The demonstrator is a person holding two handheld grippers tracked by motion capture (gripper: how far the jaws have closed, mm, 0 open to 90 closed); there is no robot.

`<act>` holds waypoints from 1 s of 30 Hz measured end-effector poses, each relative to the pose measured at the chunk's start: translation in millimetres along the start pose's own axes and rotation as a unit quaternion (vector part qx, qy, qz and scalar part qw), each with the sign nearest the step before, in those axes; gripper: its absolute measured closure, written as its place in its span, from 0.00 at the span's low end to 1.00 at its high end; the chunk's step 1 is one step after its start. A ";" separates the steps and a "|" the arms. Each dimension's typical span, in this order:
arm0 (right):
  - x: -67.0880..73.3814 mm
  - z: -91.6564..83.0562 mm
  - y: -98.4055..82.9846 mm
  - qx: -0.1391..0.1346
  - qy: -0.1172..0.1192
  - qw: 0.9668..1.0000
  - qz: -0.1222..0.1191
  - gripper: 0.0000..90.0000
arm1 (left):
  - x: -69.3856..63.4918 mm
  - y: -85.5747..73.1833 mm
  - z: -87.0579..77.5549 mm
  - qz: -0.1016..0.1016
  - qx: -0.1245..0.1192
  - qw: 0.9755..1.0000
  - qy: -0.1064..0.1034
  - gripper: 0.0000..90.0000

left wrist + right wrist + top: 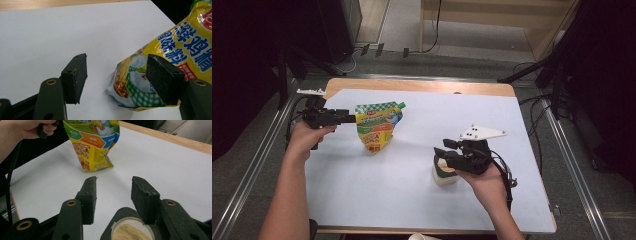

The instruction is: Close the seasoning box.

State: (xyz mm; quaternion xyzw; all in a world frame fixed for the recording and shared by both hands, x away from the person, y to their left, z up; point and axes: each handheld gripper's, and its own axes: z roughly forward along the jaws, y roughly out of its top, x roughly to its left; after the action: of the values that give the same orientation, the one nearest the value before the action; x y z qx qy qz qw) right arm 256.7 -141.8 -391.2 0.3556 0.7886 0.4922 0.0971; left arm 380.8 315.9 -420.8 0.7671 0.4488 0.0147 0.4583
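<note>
Left tongs (pixel 352 118) parted wide, with bare white sheet (pixel 412 200) between the pads. Just past the tip of one jaw, a yellow pouch (pixel 378 125), propped on its lower edge and leaning; contact with that jaw impossible to tell. Right tongs (pixel 447 147) likewise apart, nothing clamped, raised off the surface. Directly beneath them, close to the base of the jaws, a small pale cup (pixel 443 176), open-topped, holding tan granules (pixel 127 232). Between the two tongs, a broad stretch of free sheet; more open room ahead of the right tongs, as far as the wooden edge (pixel 422 86) at the far side.
</note>
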 end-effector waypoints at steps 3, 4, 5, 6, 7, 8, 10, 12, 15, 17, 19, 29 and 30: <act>-5.6 -4.9 0.6 0.000 -0.003 1.000 0.005 0.64 | -0.6 -0.1 0.6 0.000 0.002 1.000 -0.001 0.39; -7.7 -6.6 0.7 -0.001 -0.005 1.000 0.006 0.64 | -0.9 -0.2 0.9 0.000 0.003 1.000 -0.001 0.39; -9.9 -8.4 0.8 -0.002 -0.002 1.000 0.009 0.65 | -1.2 -0.2 1.1 0.000 0.003 1.000 -0.001 0.39; -11.3 -10.3 1.0 -0.004 -0.002 1.000 0.012 0.66 | -1.5 -0.2 1.2 0.000 0.002 1.000 -0.001 0.39; -12.5 -11.8 1.4 -0.006 -0.002 1.000 0.013 0.66 | -1.6 -0.1 1.3 -0.001 0.002 1.000 -0.001 0.39; -13.2 -13.6 1.9 -0.007 -0.002 1.000 0.012 0.66 | -1.8 -0.1 1.4 -0.001 0.002 1.000 -0.001 0.39; -13.9 -16.9 3.3 -0.008 -0.004 1.000 0.009 0.66 | -1.7 -0.1 1.6 0.001 0.002 1.000 -0.001 0.39; -15.6 -20.1 4.3 -0.007 -0.008 1.000 0.010 0.67 | -1.7 0.0 2.0 0.003 0.003 1.000 -0.002 0.39; -20.6 -26.6 5.0 -0.013 -0.012 1.000 0.015 0.69 | -2.0 0.0 2.6 0.002 0.005 1.000 -0.003 0.39; -23.5 -30.3 5.3 -0.014 -0.015 1.000 0.017 0.69 | -2.0 -0.1 2.9 0.004 0.005 1.000 -0.008 0.39; -26.6 -34.6 5.8 -0.018 -0.019 0.999 0.020 0.70 | -2.3 -0.2 3.0 0.006 0.006 1.000 -0.007 0.39; -39.7 -51.7 4.1 -0.027 -0.043 0.998 0.024 0.89 | -1.8 -0.5 3.5 0.005 0.009 1.000 -0.005 0.38; -41.4 -52.5 3.7 -0.028 -0.045 0.998 0.026 0.90 | -1.6 -0.6 3.7 0.005 0.009 1.000 -0.007 0.38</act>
State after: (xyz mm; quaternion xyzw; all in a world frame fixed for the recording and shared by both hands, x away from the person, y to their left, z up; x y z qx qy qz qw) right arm 262.2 -205.1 -370.2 0.3949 0.7599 0.4997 0.1300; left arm 381.0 312.3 -422.7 0.7735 0.4418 0.0078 0.4542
